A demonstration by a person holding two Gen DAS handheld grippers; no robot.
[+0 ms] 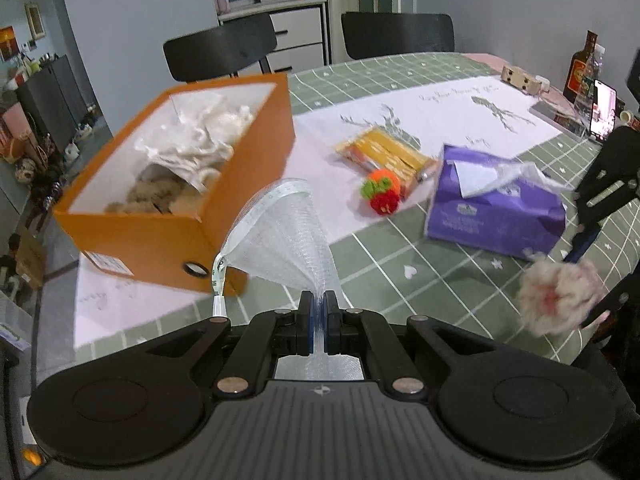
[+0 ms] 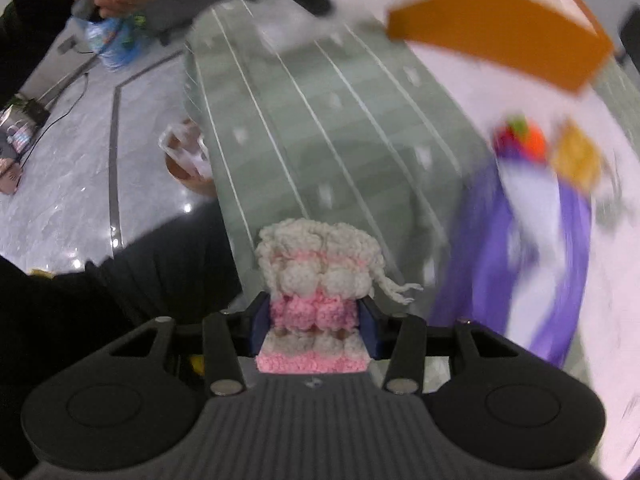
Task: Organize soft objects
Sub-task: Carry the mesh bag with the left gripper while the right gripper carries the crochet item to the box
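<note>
Step in hand: both grippers are carrying soft things toward the orange box (image 1: 176, 184), judging by how they hang over the table.
Left gripper (image 1: 319, 312): its jaws are pinching shut on a white mesh pouch (image 1: 288, 236), which is fanning up and out ahead of the fingertips.
Right gripper (image 2: 314, 320): its jaws are standing partway apart and pressing on a pink-and-cream knitted toy (image 2: 316, 272), whose cream top is bulging out past the fingertips.
Box: it is sitting ahead and to the left of the left gripper, open-topped, with crumpled white things and brown plush already lying inside.
Still on the tablecloth (image 1: 400, 264): a red-and-orange pompom (image 1: 382, 190) and a yellow packet (image 1: 384, 156) are lying ahead of the left gripper, with a purple tissue pack (image 1: 496, 208) to the right of them.
Doing it well: the pouch is dangling loose, so I would be bringing it clear over the near box wall before letting go, lest it drape on the rim.
Second drop: the knitted toy looks springy; releasing low inside the box should keep it from bouncing out.
Spacing: the two grippers are working close together, so taking turns over the opening seems wise.
Blur: the right wrist view is smeared, so the far things there are hard to place.
</note>
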